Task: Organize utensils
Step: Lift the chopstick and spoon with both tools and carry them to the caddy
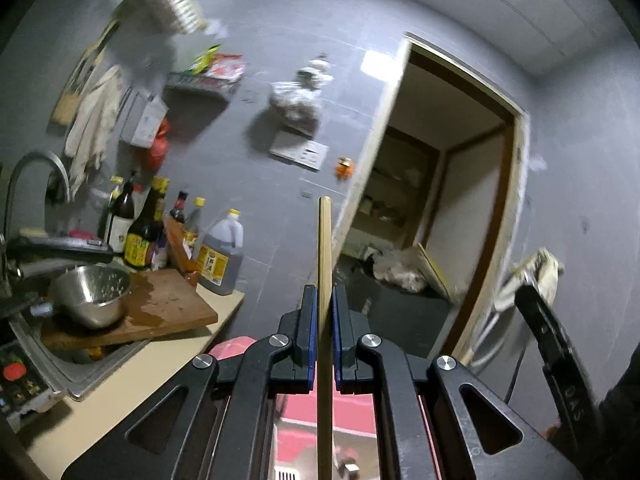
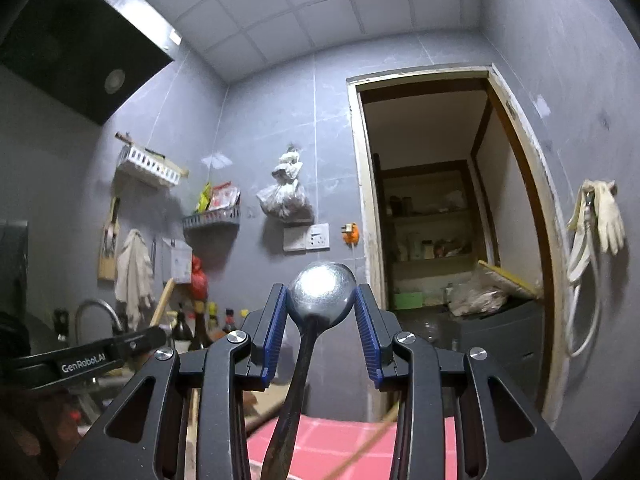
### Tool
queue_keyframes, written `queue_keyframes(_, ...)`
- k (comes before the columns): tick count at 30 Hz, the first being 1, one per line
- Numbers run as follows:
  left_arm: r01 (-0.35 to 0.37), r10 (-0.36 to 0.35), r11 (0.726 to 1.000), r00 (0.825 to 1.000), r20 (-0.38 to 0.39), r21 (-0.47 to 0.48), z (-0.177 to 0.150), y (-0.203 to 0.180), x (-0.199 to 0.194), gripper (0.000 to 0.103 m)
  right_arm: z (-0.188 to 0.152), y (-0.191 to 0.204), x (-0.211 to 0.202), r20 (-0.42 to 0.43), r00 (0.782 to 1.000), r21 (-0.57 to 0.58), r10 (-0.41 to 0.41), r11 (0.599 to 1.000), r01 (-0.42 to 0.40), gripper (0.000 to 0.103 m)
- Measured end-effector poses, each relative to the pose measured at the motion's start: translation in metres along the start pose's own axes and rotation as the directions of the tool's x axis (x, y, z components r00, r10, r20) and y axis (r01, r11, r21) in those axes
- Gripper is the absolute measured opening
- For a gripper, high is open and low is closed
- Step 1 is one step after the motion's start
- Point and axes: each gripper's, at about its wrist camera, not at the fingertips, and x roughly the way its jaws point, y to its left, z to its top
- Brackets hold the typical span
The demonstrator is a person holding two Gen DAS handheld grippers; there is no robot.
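Chopstick (image 1: 324, 264) pinched in left claw (image 1: 324, 300), spoon (image 2: 322, 292) in right claw (image 2: 322, 304), bottles (image 1: 140, 232) nearby.

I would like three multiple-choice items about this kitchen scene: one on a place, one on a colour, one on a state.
1. Where does the steel bowl stand?
A. on the wooden cutting board
B. on the wall shelf
C. inside the doorway

2. What colour are the pads of the right gripper?
A. red
B. blue
C. yellow

3. What does the left gripper hold?
A. nothing, jaws wide open
B. a metal spoon
C. a wooden chopstick

Answers:
1 A, the bowl rests on the wet cutting board beside the sink.
2 B, blue ribbed pads flank the metal spoon.
3 C, the jaws are shut on the thin wooden chopstick.
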Motion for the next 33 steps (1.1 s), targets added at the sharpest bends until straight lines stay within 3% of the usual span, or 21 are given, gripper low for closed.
queue_keyframes(3,-0.014,0.015,0.999,0.999,0.033,-0.031,0.004,0.016,0.005,0.005,-0.011,0.006,0.011,0.013,1.000,-0.006,-0.018,1.000,0.018,0.032)
queue_keyframes(11,-0.055,0.055,0.998,0.993,0.108,-0.009,0.003,0.028,0.023,0.005,-0.033,0.003,0.029,0.030,0.996,0.004,-0.078,0.997,0.078,0.032)
queue_keyframes(22,-0.081,0.075,0.996,0.982,0.174,0.028,0.016,0.030,0.035,0.005,-0.041,-0.001,0.039,0.014,0.996,0.010,-0.086,0.996,0.086,0.032)
queue_keyframes(27,-0.121,0.110,0.991,0.978,0.175,0.051,0.003,0.032,0.042,0.005,-0.048,-0.001,0.042,-0.009,0.996,0.009,-0.089,0.996,0.089,0.032)
queue_keyframes(33,-0.156,0.152,0.988,0.974,0.171,0.014,-0.010,0.040,0.044,0.005,-0.058,-0.002,0.043,-0.032,0.996,0.019,-0.082,0.996,0.082,0.032)
